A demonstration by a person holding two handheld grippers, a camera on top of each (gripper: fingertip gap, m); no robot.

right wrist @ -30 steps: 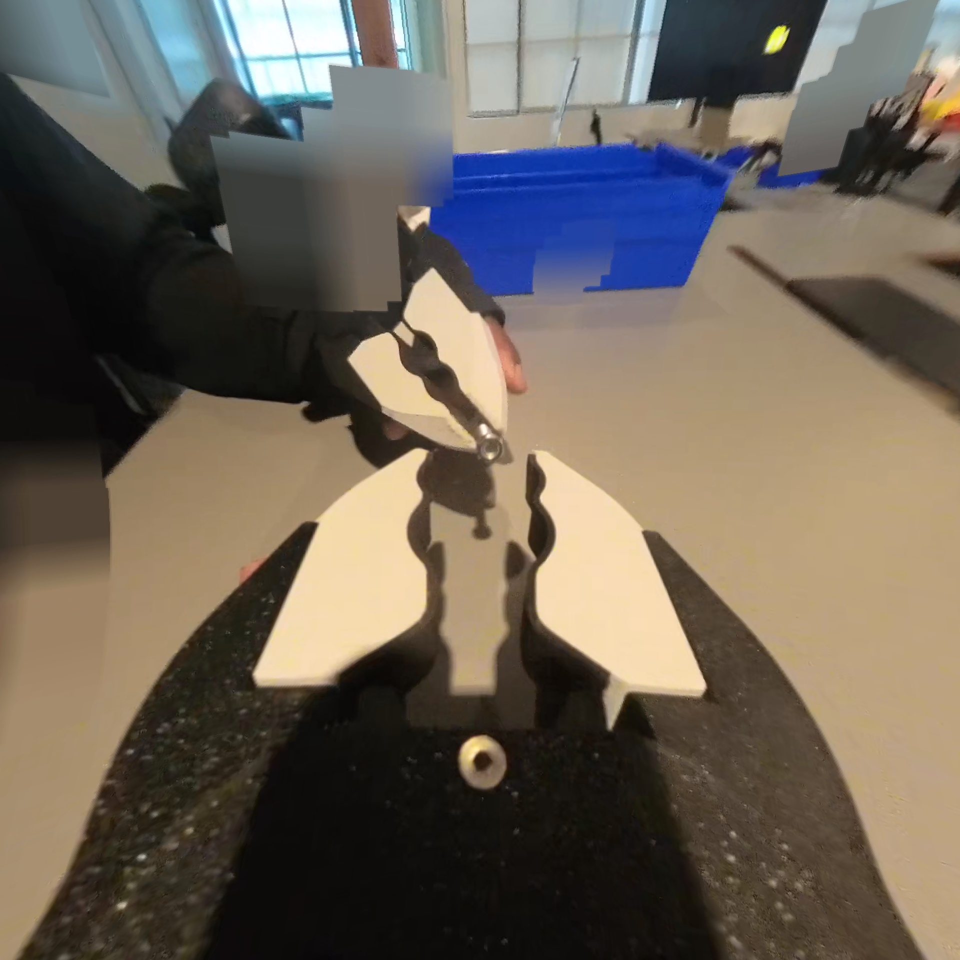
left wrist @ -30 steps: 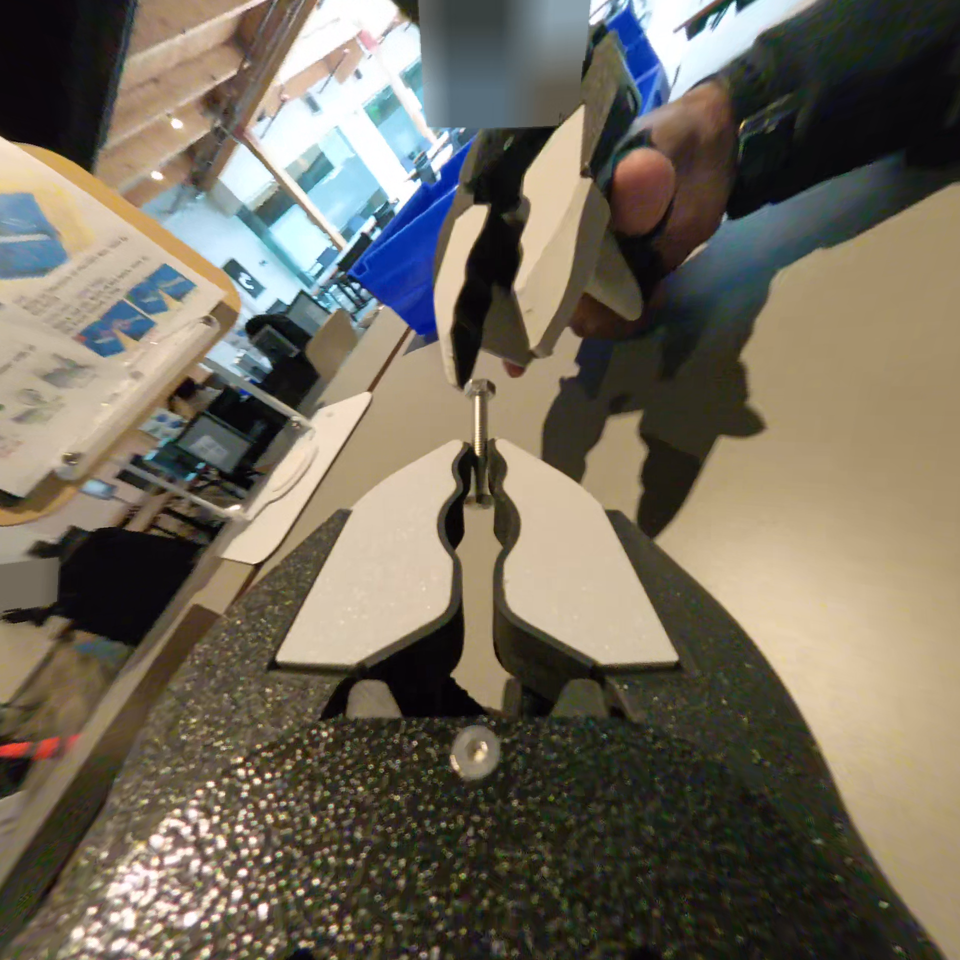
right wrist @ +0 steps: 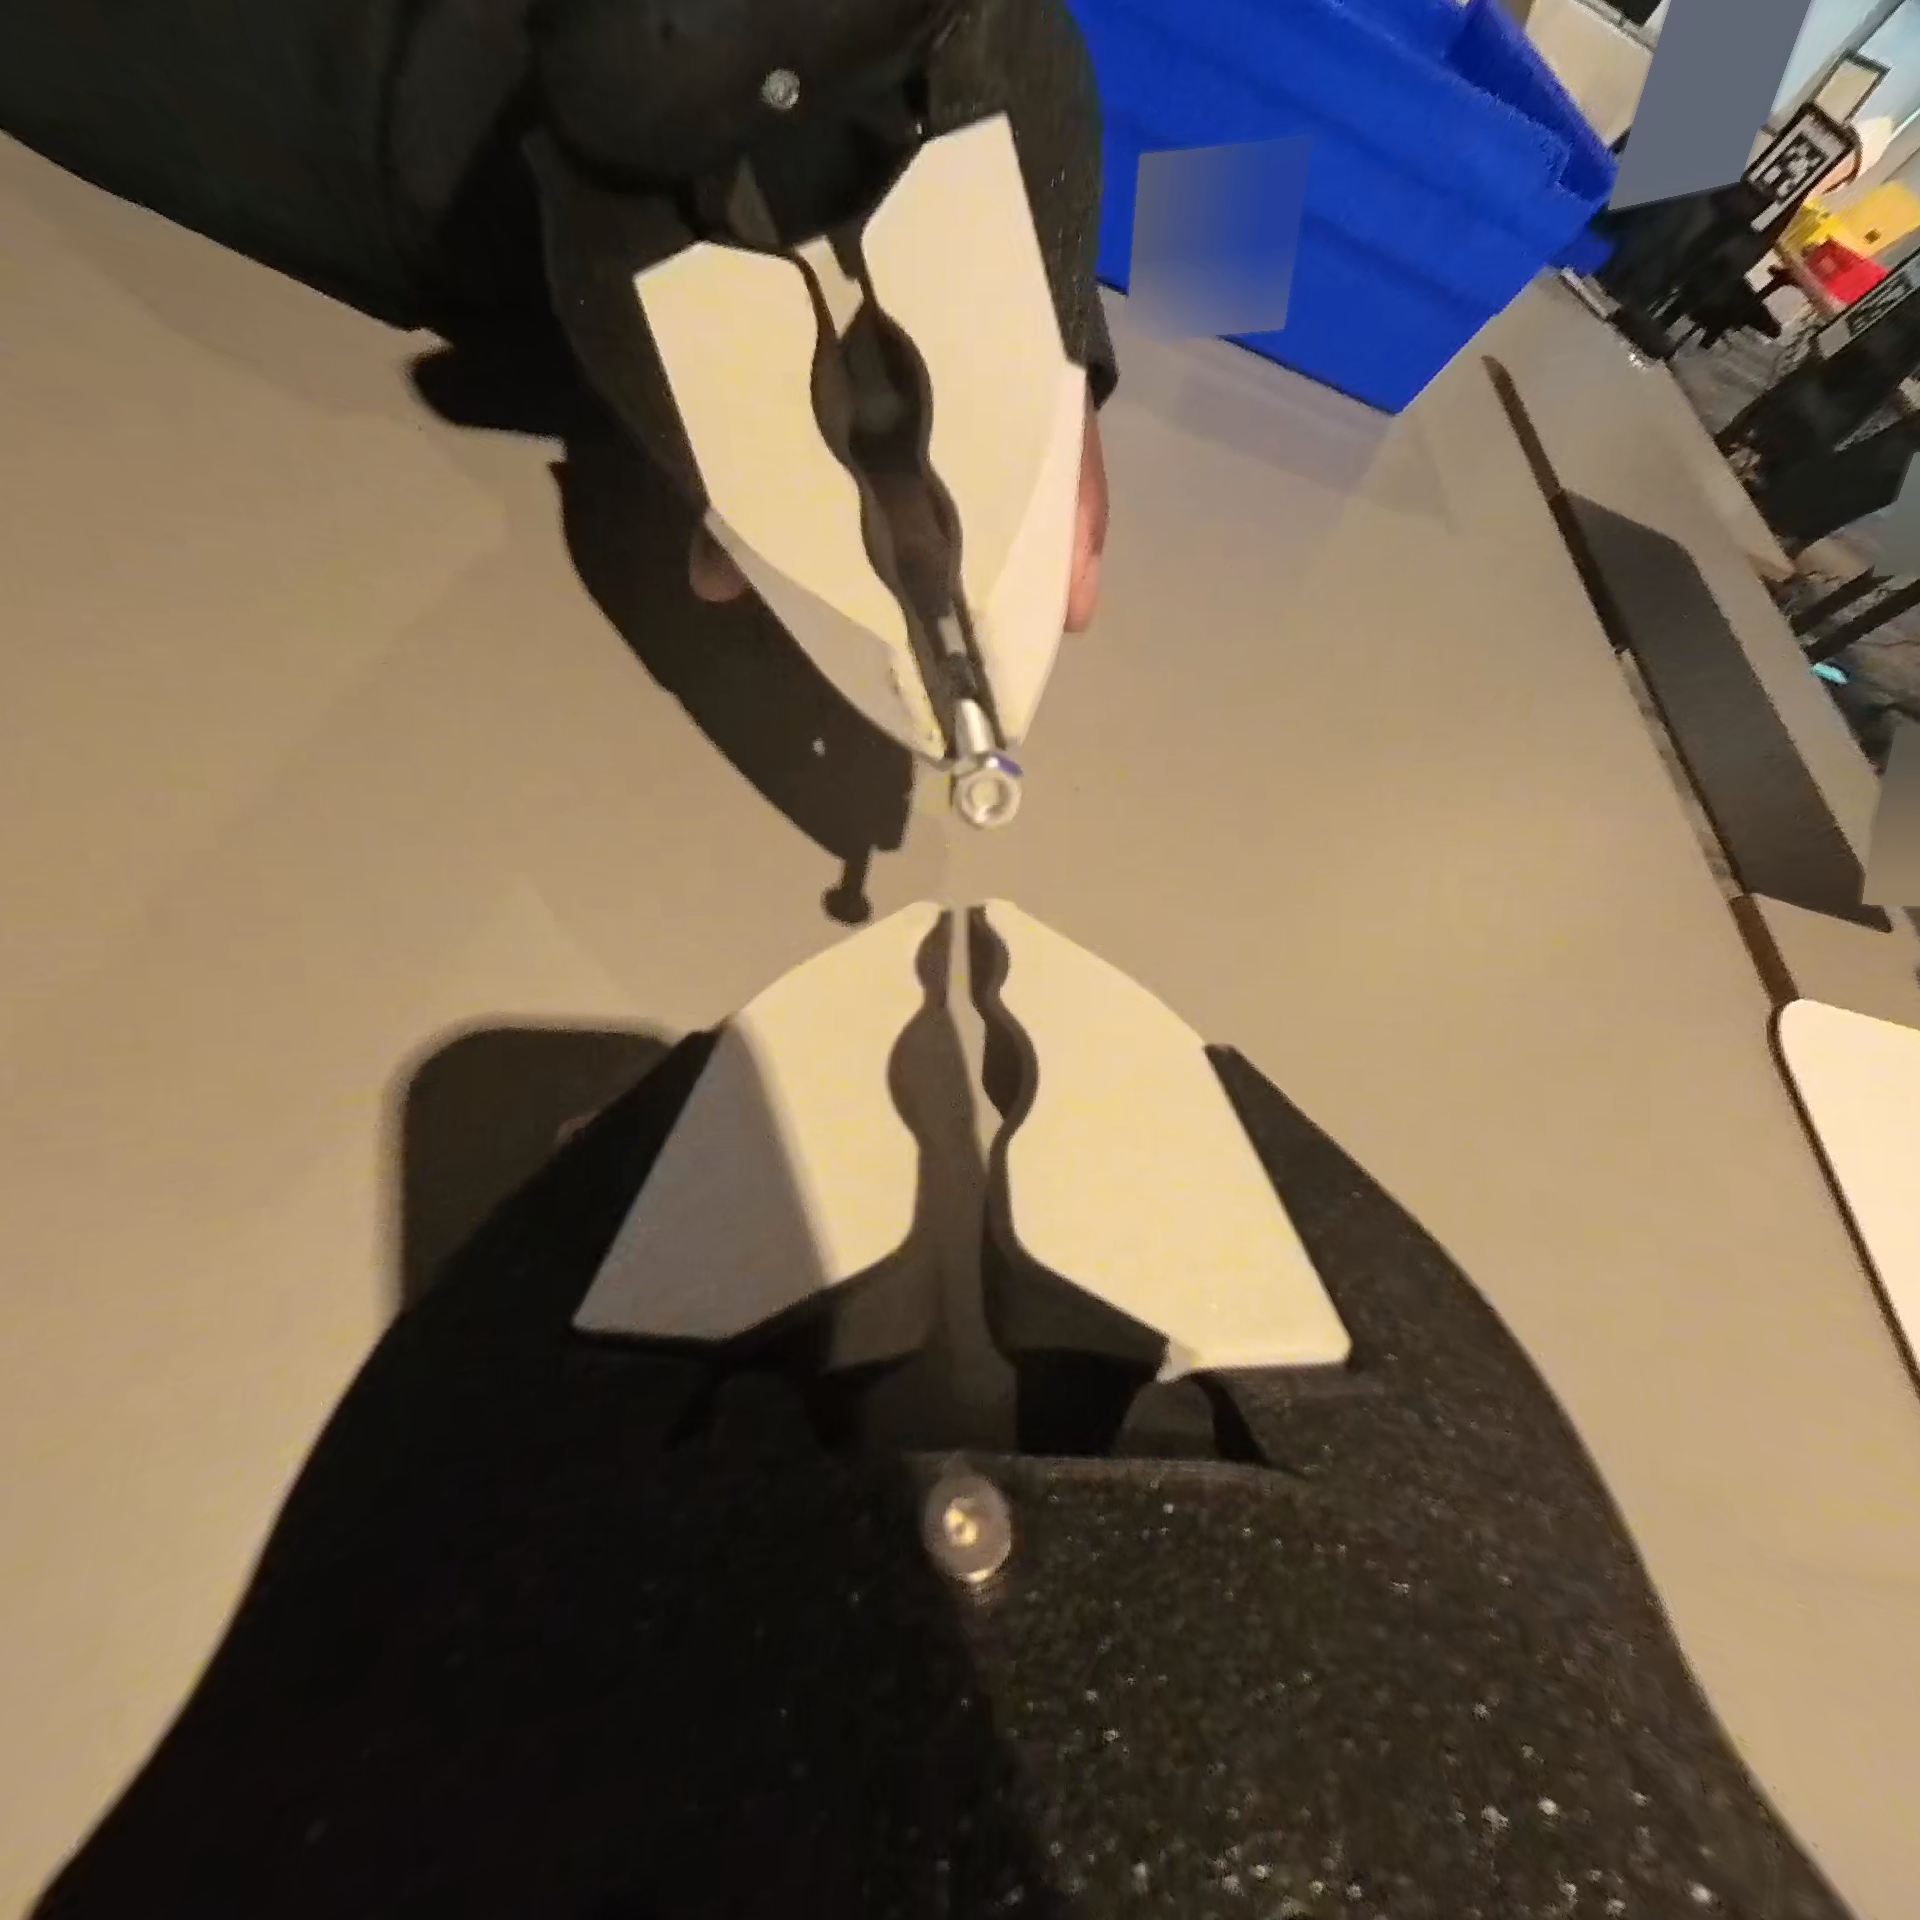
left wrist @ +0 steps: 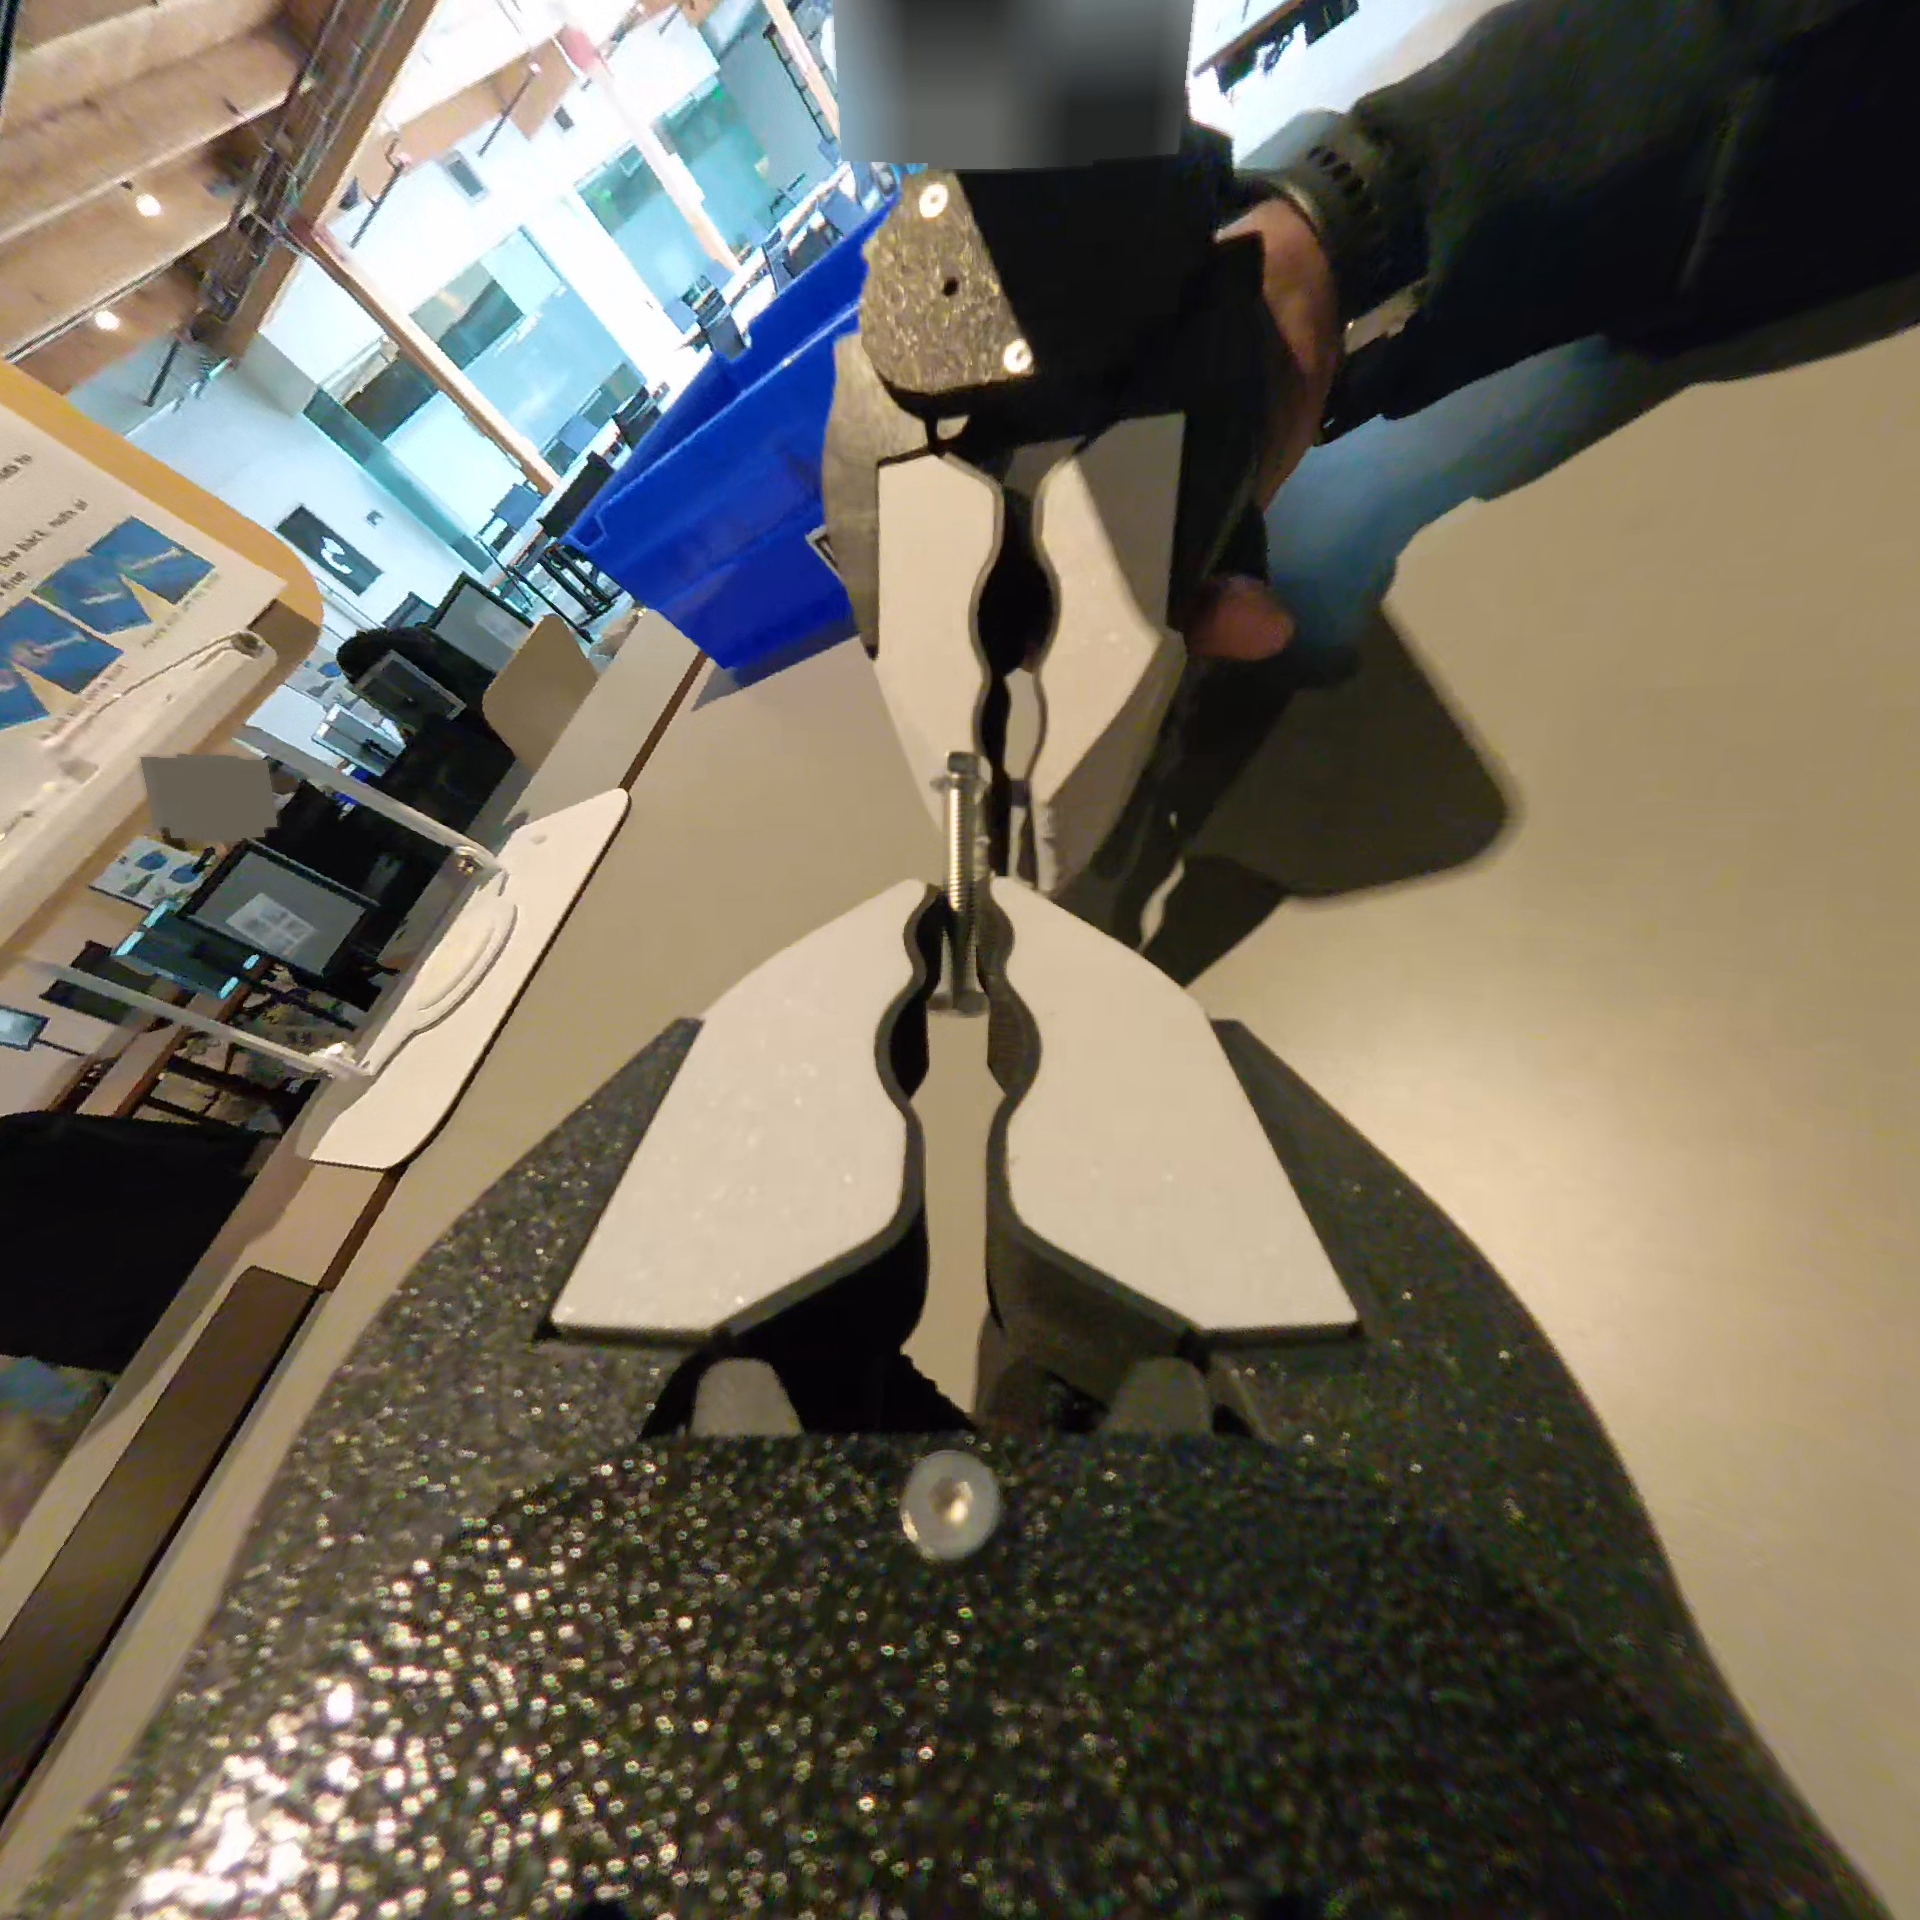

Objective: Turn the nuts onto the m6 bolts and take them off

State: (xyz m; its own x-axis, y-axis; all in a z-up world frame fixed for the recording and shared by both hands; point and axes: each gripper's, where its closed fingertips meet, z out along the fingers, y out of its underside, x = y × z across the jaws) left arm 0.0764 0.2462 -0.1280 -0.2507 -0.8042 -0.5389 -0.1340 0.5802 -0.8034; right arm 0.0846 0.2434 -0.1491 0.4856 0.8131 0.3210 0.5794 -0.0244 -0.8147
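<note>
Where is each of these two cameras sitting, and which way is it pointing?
Left wrist view: sits on the left gripper, looking forward along its fingers, shut on the bolt; beyond is the right gripper and the person's hand and dark sleeve.
Right wrist view: sits on the right gripper, looking along its nearly closed, empty fingers at the left gripper, which points back, with the nut at the bolt's end.
Shared: both grippers, the bolt, the grey table, the blue bin.
</note>
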